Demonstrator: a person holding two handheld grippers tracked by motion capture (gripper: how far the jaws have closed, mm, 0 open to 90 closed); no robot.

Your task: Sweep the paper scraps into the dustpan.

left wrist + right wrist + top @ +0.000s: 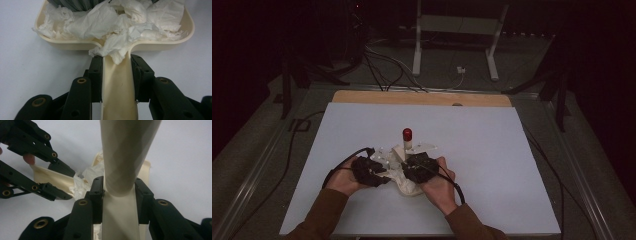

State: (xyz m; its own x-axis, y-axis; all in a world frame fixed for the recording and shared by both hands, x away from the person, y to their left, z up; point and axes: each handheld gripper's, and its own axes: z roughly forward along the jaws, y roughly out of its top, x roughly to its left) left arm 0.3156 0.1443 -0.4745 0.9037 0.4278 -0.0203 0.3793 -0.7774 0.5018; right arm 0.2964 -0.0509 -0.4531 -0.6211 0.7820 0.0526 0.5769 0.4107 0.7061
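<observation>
One pale grey tabletop (492,165), wooden back edge (422,98), dark room behind

A pale worktop (492,150) with a wooden far edge (422,98) stands on grey floor (257,145); beyond the tongs, a white frame stand (457,30) and cables (387,65); dim room, dark beyond.

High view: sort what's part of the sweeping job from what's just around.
In the job: dustpan, crumpled tissue, brush, left gripper, right gripper.

Just around: white stand, floor cables, wooden board.
</observation>
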